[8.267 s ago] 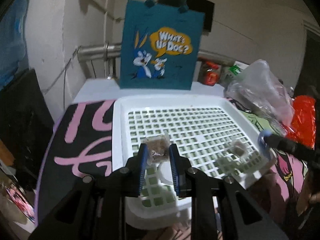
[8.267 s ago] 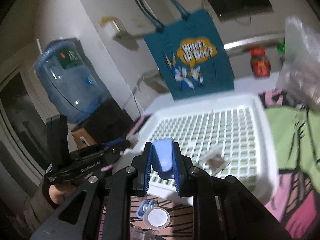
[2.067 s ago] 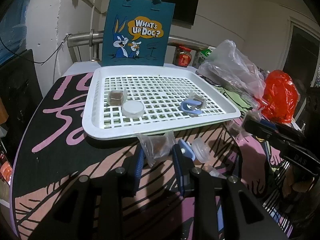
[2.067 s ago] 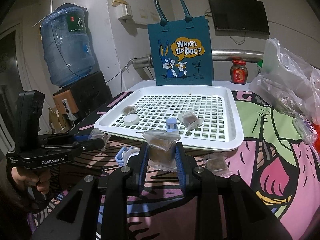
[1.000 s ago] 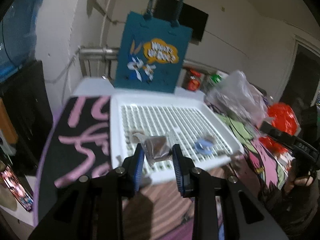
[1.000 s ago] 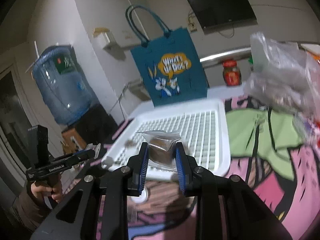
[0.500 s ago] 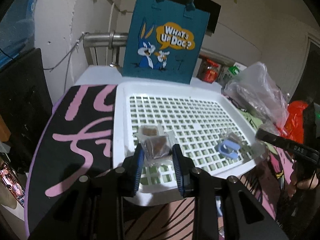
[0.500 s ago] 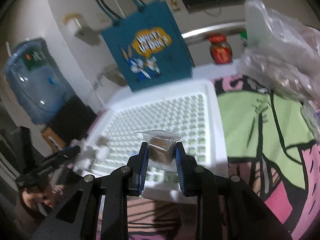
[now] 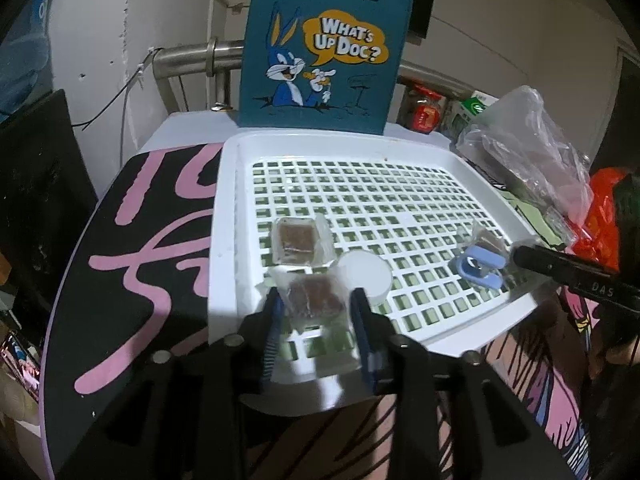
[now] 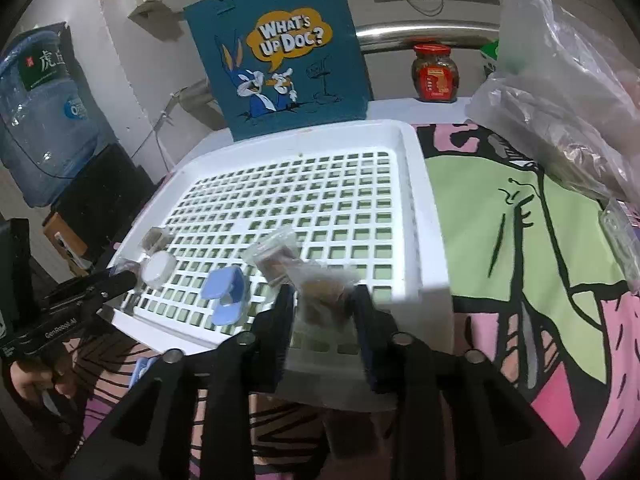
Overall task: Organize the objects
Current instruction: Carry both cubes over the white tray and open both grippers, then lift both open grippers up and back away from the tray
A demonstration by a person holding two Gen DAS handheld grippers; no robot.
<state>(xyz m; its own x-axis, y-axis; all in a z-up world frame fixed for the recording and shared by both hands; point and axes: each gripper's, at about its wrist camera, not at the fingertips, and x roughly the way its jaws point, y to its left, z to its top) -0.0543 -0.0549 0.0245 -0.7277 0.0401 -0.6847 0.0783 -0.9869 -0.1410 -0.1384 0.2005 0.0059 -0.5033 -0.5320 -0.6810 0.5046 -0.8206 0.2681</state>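
Releasing two wrapped snacks into the white tray [image 9: 224, 216]: left gripper [image 9: 316, 312] spreading around packet [image 9: 316, 294] at lower centre; right gripper [image 10: 322, 308] likewise, packet [image 10: 324, 292] between pads. Next: retreating clear, fetching more from the bench.

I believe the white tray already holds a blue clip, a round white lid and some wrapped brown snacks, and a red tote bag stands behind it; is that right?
Nearly: the tote bag behind the white tray is teal, not red, as both wrist views show. The blue clip, the round white lid and the wrapped brown snacks do lie in the tray.
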